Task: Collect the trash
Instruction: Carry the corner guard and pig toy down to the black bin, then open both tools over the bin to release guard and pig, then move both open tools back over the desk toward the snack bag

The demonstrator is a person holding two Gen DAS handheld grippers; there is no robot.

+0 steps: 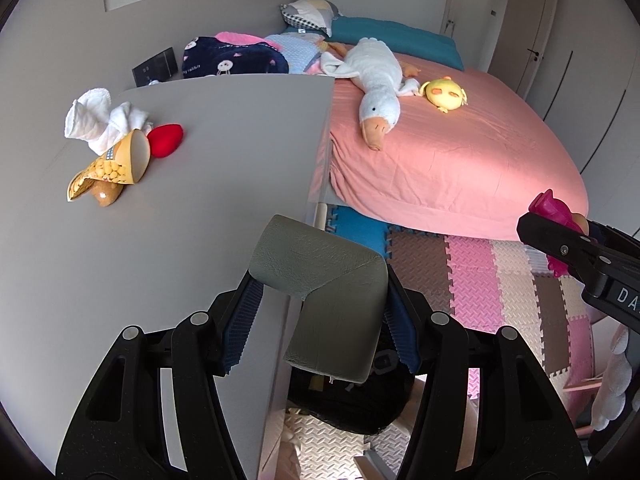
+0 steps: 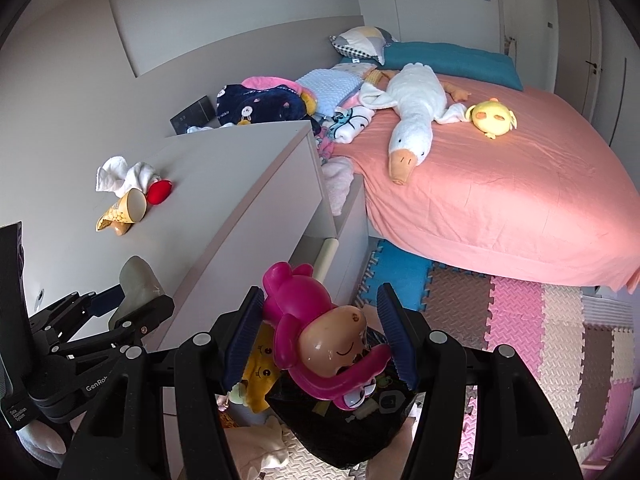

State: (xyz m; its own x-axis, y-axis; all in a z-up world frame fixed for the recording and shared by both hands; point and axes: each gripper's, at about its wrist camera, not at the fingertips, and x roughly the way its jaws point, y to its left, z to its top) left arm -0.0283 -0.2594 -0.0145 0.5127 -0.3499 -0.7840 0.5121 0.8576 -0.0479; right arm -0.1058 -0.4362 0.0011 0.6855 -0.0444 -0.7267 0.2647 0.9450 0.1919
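On the grey cabinet top (image 1: 160, 240), far left, the yellow snack wrapper (image 1: 110, 170) lies well apart from my tongs, beside a white cloth (image 1: 100, 120). My left tongs (image 1: 320, 332) clamp a grey foam corner guard (image 1: 332, 300); my right tongs (image 2: 320, 328) clamp a pink toy (image 2: 320, 332). Right lies the pink bed (image 1: 460, 160).

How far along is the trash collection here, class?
Done: nothing visibly binned. In hand: the right tool grips a pink toy figure above a black bag; the left tool grips a grey foam corner piece. Left: the yellow snack cup and white tissue on the dresser.
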